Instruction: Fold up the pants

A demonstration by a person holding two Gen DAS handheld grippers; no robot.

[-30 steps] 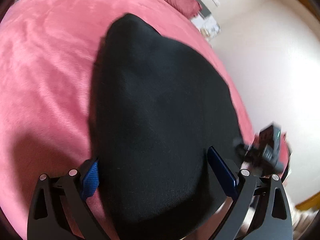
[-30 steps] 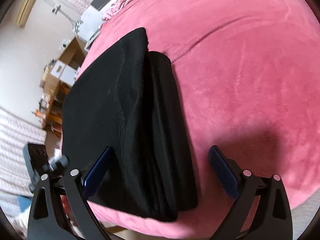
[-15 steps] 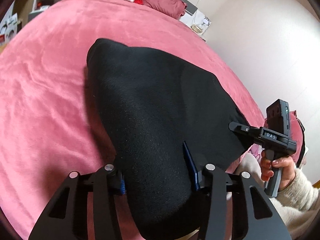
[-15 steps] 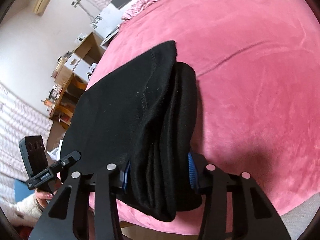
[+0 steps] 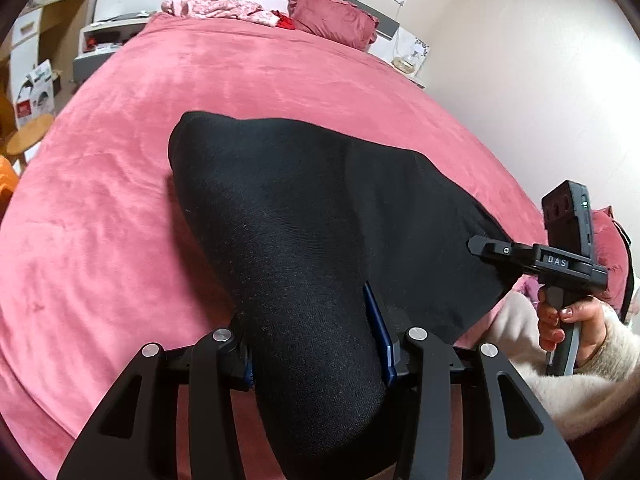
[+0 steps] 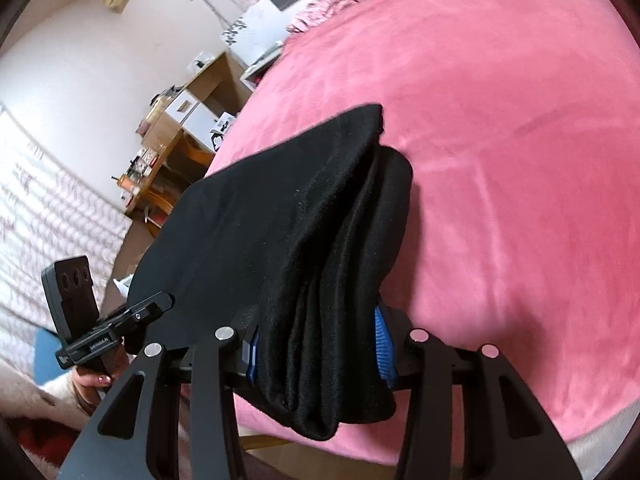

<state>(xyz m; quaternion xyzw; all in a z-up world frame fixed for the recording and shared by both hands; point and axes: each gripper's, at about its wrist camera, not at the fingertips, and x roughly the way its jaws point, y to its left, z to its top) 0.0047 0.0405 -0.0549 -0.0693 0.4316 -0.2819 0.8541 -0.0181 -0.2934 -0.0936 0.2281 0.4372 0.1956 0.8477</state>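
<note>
The black pants (image 5: pixel 312 216) lie folded in several layers on the pink bed, near its front edge. My left gripper (image 5: pixel 316 356) is shut on the left end of the near folded edge, which bulges up between its blue pads (image 5: pixel 378 336). My right gripper (image 6: pixel 318 348) is shut on the right end of the pants (image 6: pixel 280 216), where the stacked layers show side on. The near edge is lifted off the cover. The right gripper also shows in the left wrist view (image 5: pixel 486 246), and the left gripper in the right wrist view (image 6: pixel 160 304).
The pink bed cover (image 5: pixel 100 208) stretches far beyond the pants. A red pillow (image 5: pixel 334 16) and loose pink clothes (image 5: pixel 216 6) lie at the headboard. A wooden desk with clutter (image 6: pixel 176 136) stands to the left of the bed. A white wall (image 5: pixel 540 80) is on the right.
Both grippers closed on the near edge of the folded pants, having been open around it one second ago. They have since raised that edge.
</note>
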